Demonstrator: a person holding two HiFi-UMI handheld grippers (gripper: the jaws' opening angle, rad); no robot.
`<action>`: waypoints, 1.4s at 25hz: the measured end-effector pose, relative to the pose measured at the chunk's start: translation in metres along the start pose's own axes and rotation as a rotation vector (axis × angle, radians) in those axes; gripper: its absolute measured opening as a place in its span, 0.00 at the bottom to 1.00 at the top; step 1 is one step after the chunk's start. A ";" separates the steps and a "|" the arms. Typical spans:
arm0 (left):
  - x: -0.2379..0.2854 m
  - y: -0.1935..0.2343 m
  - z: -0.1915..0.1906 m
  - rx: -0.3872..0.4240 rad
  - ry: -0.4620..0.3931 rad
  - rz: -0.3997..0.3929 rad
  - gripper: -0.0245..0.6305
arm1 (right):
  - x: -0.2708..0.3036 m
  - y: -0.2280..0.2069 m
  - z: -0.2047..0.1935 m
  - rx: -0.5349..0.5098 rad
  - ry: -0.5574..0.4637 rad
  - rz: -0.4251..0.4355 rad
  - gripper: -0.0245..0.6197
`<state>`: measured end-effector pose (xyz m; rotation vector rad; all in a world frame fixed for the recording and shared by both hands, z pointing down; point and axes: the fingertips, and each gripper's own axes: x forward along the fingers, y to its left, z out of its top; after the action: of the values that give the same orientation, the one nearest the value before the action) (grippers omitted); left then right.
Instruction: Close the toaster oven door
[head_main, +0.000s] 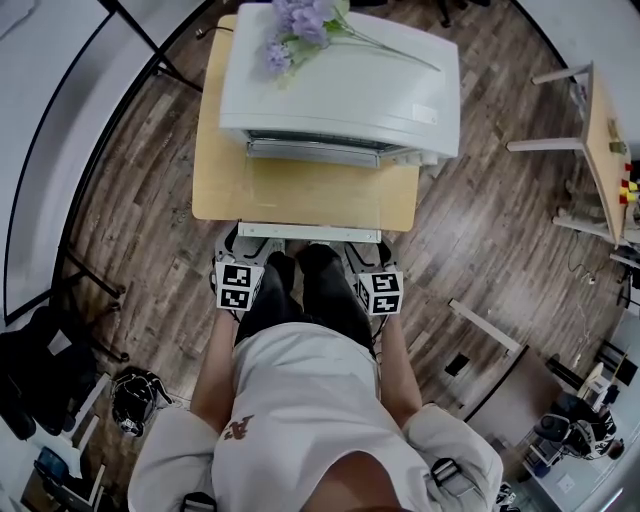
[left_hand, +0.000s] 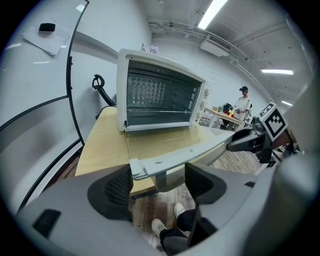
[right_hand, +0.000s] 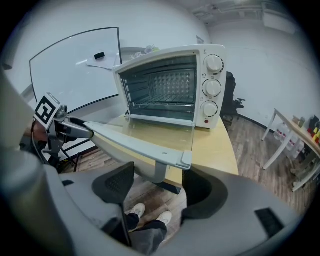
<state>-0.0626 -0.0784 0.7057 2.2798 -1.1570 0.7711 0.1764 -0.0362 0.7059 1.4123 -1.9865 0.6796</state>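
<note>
Step in hand: getting hold of the door to close it, door not yet swung up. The toaster oven (head_main: 340, 85) is seen at the back of the table (head_main: 225, 190), its glass door (head_main: 310, 195) dropped open and lying roughly flat toward the person, with the handle (head_main: 310, 232) over the table's near edge. The left tongs (left_hand: 159, 186) are set wide around the handle's left end and the right tongs (right_hand: 156, 187) wide around its right end. Each handle post stands between the pads, but no firm squeeze is made out. Next move, as judged: the handle is to be carried up and pushed forward in an arc, both ends kept even, until the door meets the oven front. Both tongs are held low, side by side before the person's legs, angled forward and down.
</note>
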 end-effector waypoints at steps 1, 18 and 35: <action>-0.001 0.000 0.002 0.007 -0.003 0.000 0.52 | -0.001 0.000 0.002 -0.001 -0.004 0.000 0.51; -0.017 0.001 0.037 0.012 -0.071 -0.041 0.53 | -0.026 0.001 0.036 -0.007 -0.086 -0.031 0.49; -0.029 0.004 0.066 -0.005 -0.124 -0.033 0.54 | -0.042 0.000 0.066 -0.066 -0.146 -0.093 0.49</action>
<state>-0.0624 -0.1052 0.6383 2.3646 -1.1712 0.6211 0.1756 -0.0558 0.6298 1.5418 -2.0196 0.4776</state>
